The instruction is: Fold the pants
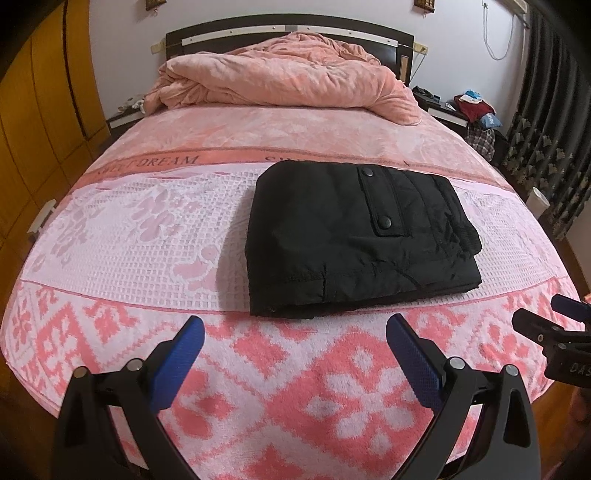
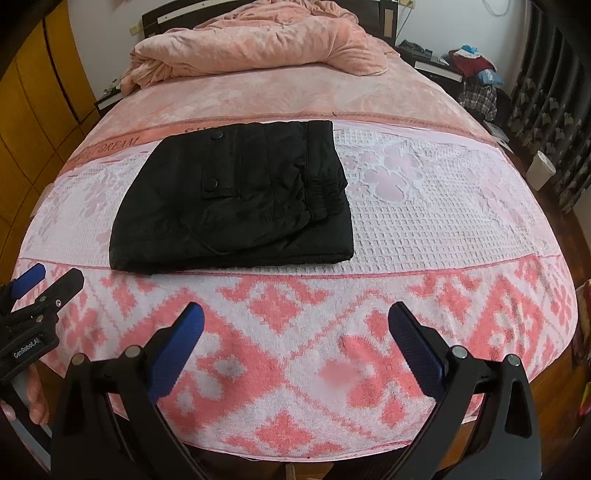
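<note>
**Black pants lie folded on the bed, both tongs wide and empty**

A large bed covered by a pink and white woven towel blanket (image 1: 147,236) fills both views. At its far end, at twelve o'clock, a crumpled peach plush quilt (image 1: 280,74) is heaped against the dark wooden headboard (image 1: 288,27).

On the pale waffle band of the blanket rest the black padded pants (image 1: 354,236), already a compact, thick rectangle of several layers. A pocket flap with two round snap buttons (image 1: 386,221) faces up. The bundle is close to square; its slightly longer side appears to run from left to right across the bed, and the gathered waistband edge lies at the right side.

The left gripper (image 1: 295,354) hovers over the near patterned border with its blue-padded fingers spread wide and nothing between them. From it the pants lie at about one o'clock, near but not touching. The right gripper (image 2: 295,347) is in the same state, wide and empty, and it sees the pants at about eleven o'clock. So the bundle sits between the two tools, ahead of both, and neither is clearly nearer.

Judged from this, the folding seems finished or nearly so. If one more fold is wanted, both tools would have to reach forward together to the near edge.
</note>
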The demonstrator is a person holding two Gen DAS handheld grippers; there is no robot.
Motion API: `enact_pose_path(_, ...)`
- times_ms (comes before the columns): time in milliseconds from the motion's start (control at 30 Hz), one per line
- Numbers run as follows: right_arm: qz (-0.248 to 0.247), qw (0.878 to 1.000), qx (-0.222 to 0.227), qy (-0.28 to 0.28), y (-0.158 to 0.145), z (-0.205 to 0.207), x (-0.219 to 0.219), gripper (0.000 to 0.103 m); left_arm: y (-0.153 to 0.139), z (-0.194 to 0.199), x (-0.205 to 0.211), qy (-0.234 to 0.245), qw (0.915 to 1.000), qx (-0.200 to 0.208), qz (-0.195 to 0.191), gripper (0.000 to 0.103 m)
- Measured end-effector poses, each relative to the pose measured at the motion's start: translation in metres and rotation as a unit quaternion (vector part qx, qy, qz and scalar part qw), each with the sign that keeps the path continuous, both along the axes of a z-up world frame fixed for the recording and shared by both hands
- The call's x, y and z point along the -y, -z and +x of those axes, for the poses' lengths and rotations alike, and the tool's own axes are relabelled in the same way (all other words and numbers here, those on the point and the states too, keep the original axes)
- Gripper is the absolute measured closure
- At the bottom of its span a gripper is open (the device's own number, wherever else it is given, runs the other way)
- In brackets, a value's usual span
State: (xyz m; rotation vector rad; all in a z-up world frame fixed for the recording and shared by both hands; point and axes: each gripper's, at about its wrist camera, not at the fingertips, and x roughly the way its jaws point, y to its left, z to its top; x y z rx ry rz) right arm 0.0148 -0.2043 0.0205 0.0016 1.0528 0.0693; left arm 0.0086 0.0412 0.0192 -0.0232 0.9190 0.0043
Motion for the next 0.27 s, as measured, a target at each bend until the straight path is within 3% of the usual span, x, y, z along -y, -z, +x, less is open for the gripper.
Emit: enact_pose_path(267,0.002,1.000,-0.005,0.001,0.0017,0.0011,0.0006,0.003,0.0024,0.0012,0.0003,0.001,0.9999,-0.010,-0.007,0.004)
